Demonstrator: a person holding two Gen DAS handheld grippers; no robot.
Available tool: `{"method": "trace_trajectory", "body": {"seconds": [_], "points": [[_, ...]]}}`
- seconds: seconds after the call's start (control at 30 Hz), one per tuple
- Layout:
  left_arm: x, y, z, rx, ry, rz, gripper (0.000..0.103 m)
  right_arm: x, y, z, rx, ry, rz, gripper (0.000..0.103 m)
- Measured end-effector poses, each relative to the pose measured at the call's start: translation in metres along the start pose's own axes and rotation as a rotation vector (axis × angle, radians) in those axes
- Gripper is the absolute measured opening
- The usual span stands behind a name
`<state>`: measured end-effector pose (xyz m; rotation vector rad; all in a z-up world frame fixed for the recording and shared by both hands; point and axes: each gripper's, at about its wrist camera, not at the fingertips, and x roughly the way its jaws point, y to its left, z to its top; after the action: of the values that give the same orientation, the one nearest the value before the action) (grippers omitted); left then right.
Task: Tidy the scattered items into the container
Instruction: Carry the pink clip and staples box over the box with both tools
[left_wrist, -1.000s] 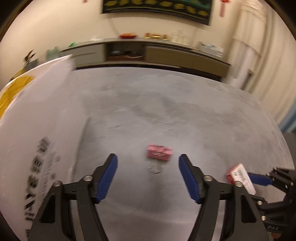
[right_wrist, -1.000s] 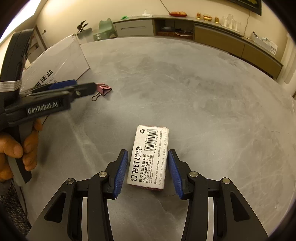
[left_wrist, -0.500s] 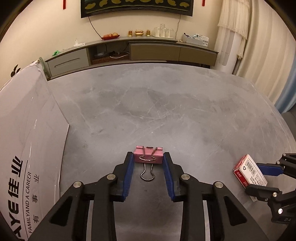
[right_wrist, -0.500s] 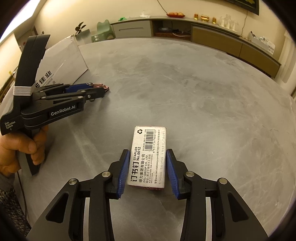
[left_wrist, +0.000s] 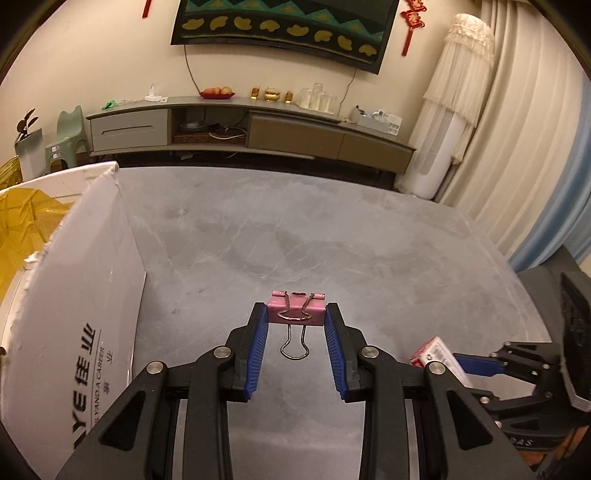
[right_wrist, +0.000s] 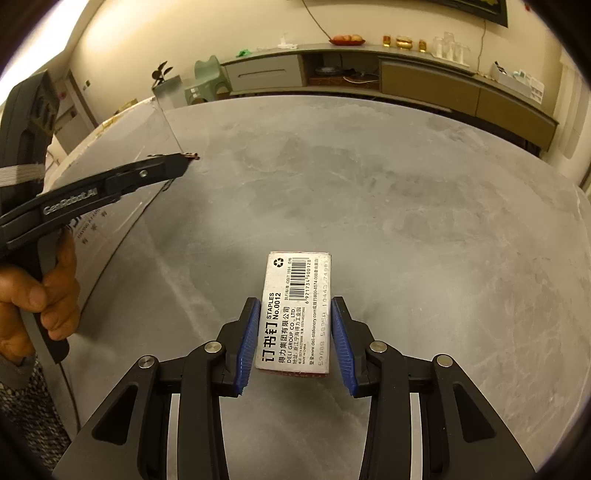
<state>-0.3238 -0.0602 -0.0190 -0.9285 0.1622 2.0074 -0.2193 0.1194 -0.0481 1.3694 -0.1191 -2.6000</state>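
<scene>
A pink binder clip (left_wrist: 297, 312) with wire handles is pinched between the blue pads of my left gripper (left_wrist: 297, 314), which holds it above the grey table (left_wrist: 295, 229). A white staples box (right_wrist: 297, 310) with a barcode sits lengthwise in my right gripper (right_wrist: 294, 302), whose pads press on its long sides. The left wrist view shows that box (left_wrist: 439, 354) tilted at the right gripper's (left_wrist: 467, 363) tip. The right wrist view shows the left gripper (right_wrist: 184, 160) raised beside the white printed carton (right_wrist: 110, 192), with a sliver of the clip (right_wrist: 192, 157) visible.
The open white carton (left_wrist: 74, 295) stands at the table's left, a yellow bag (left_wrist: 22, 221) inside it. A person's hand (right_wrist: 37, 295) grips the left tool. A long sideboard (left_wrist: 258, 136) lines the far wall beyond the table edge.
My left gripper went from open around the clip to shut on it, then rose with it. The right gripper's pads closed onto the staples box, and it has lifted slightly.
</scene>
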Motion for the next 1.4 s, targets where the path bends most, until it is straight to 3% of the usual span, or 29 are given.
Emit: {"method": "trace_trajectory", "body": {"seconds": [0.37, 0.9, 1.1, 1.4], "points": [[-0.064, -0.007, 0.006, 0.018, -0.079, -0.043, 0.033, -0.042, 0.033, 0.008, 0.014, -0.091, 0.076, 0.040], [-0.149, 0.003, 0.000, 0.047, -0.174, -0.044, 0.033, -0.100, 0.105, 0.007, -0.026, -0.241, 0.100, 0.040], [-0.190, 0.038, 0.004, -0.005, -0.236, -0.016, 0.033, -0.109, 0.147, 0.007, -0.036, -0.260, 0.140, 0.040], [-0.226, 0.113, 0.004, -0.117, -0.284, 0.108, 0.032, -0.122, 0.210, 0.028, -0.108, -0.297, 0.184, 0.040]]}}
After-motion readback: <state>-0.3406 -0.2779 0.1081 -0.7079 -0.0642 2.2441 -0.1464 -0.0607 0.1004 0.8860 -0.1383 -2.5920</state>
